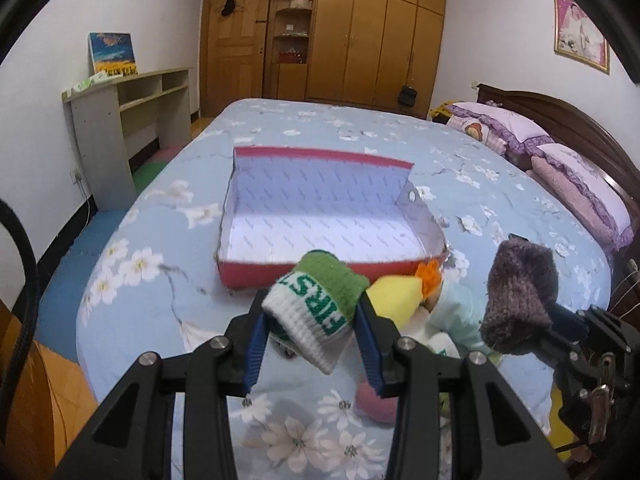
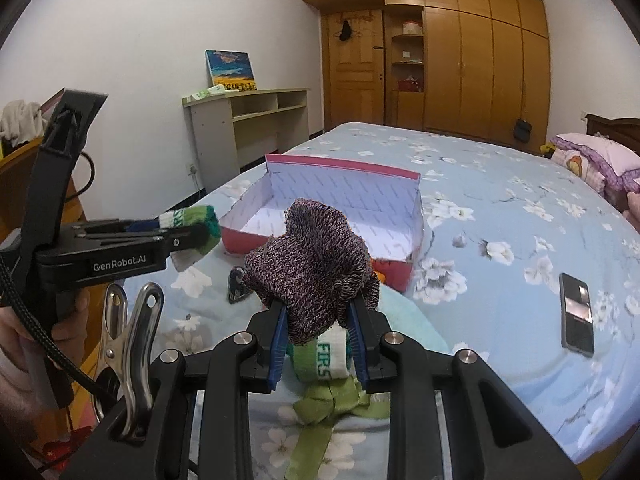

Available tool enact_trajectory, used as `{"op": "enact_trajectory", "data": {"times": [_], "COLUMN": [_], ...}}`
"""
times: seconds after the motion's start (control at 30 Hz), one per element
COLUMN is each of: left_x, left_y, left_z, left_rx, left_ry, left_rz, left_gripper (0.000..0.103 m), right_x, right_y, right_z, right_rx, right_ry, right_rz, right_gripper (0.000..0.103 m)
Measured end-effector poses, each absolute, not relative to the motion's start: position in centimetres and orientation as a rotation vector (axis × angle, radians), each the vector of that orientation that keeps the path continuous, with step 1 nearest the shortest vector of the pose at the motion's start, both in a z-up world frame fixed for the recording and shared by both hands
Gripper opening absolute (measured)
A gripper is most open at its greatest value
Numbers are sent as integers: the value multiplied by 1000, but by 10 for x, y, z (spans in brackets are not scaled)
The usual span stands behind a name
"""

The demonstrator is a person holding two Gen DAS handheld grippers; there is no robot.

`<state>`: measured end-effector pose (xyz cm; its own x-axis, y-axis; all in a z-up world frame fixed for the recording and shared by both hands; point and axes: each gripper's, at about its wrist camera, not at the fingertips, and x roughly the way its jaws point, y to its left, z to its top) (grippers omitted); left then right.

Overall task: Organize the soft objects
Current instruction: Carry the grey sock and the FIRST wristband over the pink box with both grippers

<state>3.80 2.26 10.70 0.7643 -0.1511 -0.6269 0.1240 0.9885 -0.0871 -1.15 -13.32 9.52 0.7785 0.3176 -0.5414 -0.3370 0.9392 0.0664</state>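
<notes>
Bedroom view, wardrobe along the far wall, and the floral bed (image 1: pixel 168 320) takes up nearly everything in front of me. Sitting on it is the red box (image 1: pixel 320 274), white lining showing and, as far as I can see from both wrist views, nothing inside yet. My left gripper (image 1: pixel 310 326) is clamped on the green-and-white knit sock (image 1: pixel 320 312), lifted just short of the box's near wall. My right gripper (image 2: pixel 318 318) is pinching the purple-brown knit sock (image 2: pixel 312 268), also raised, beside the left one. So I judge two pieces are in hand and none delivered. Still on the bed below me: a second green-and-white sock (image 2: pixel 332 354), a yellow soft piece (image 1: pixel 394 298), a pale mint garment (image 1: pixel 460 308), a green ribbon (image 2: pixel 332 404). A phone (image 2: pixel 576 310) lies off to the right, well apart from the box.
</notes>
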Motion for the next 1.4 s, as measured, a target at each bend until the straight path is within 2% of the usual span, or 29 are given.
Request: {"op": "enact_trajectory", "data": {"times": [0.37,0.93,1.4], "left_x": [81,166,210], "left_y": [19,24,13], "left_z": [121,91,55], "left_rx": [-9,-26,-12], "left_ry": [675,750,822], "left_rz": [-170,-137,-113], "left_gripper": [42,43,43], "right_x": [32,131,195], "right_y": [-136,-139,-135], "right_z": [107,98,67], "right_rx": [-53,-62,-24], "right_ry": [607,650,728], "right_rz": [339,320,313], "right_gripper": [28,28,28]}}
